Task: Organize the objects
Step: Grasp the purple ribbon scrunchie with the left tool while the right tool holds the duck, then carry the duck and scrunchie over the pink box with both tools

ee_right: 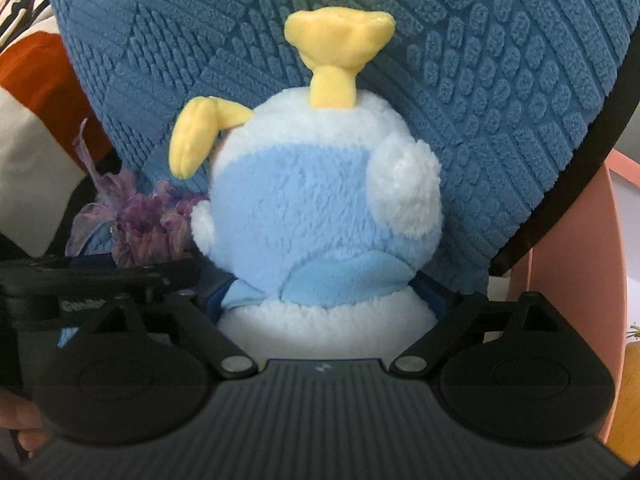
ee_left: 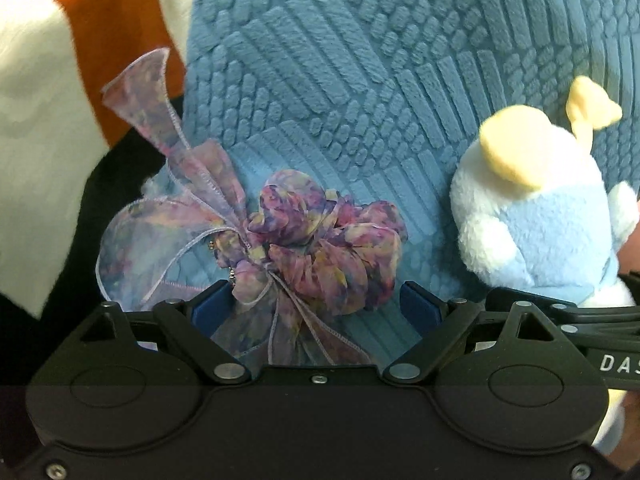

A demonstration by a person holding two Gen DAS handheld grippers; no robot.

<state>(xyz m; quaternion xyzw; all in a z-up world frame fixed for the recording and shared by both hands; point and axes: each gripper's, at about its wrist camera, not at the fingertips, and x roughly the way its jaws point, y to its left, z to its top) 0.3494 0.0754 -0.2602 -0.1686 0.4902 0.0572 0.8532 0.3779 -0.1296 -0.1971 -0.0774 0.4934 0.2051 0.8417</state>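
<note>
Between the spread fingers of the left gripper (ee_left: 316, 304) lies a purple floral scrunchie (ee_left: 320, 248) on a blue textured cushion (ee_left: 360, 80), while just to its right the right gripper (ee_right: 326, 300) clamps the base of a blue-and-white plush toy (ee_right: 320, 208).
</note>
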